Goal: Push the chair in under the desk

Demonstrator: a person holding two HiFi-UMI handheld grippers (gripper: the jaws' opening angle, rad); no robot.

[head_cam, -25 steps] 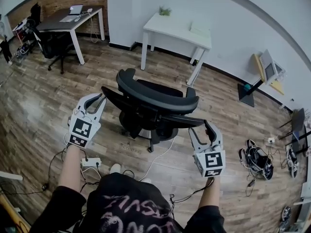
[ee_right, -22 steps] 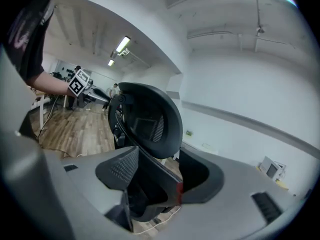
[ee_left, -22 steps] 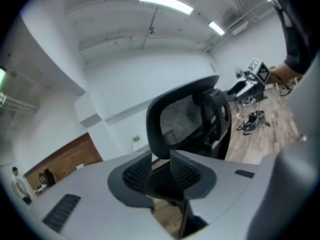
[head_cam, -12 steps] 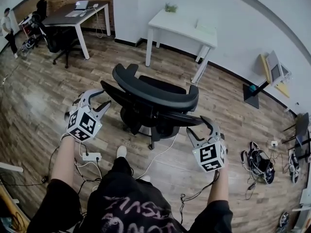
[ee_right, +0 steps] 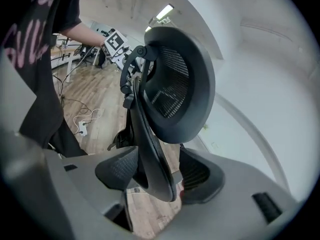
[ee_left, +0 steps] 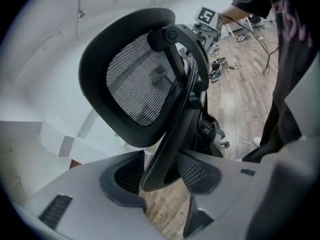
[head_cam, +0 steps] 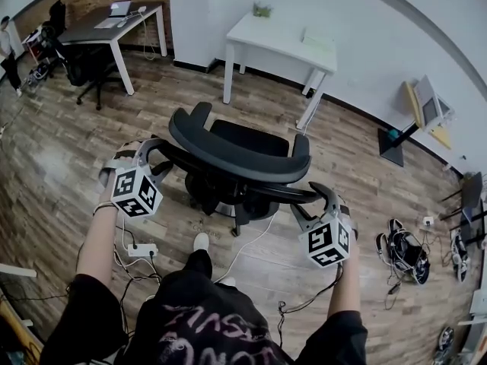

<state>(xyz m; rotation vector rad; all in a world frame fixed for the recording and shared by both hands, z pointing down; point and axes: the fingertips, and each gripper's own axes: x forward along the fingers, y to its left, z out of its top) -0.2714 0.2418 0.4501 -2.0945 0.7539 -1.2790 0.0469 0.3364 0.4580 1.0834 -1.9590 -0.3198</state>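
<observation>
A black mesh office chair [head_cam: 228,154] stands on the wood floor with its back to me, a short way in front of the white desk [head_cam: 281,40]. My left gripper [head_cam: 144,152] straddles the left edge of the chair's backrest [ee_left: 145,84]; its jaws are opening, with that edge between the pads [ee_left: 197,171] and a gap on one side. My right gripper [head_cam: 316,200] straddles the right edge of the backrest [ee_right: 175,84]. That edge lies against one pad [ee_right: 120,169], with a thin gap to the other.
A power strip [head_cam: 141,249] and cables lie on the floor by my feet. A heap of cables [head_cam: 403,245] sits at the right. A dark desk [head_cam: 106,25] with another chair [head_cam: 80,63] stands at the back left, and a person [head_cam: 9,52] is at the far left.
My left gripper has moved in from beside the chair onto the backrest's left edge, and its jaws have spread wider. The right gripper stays at the right edge.
</observation>
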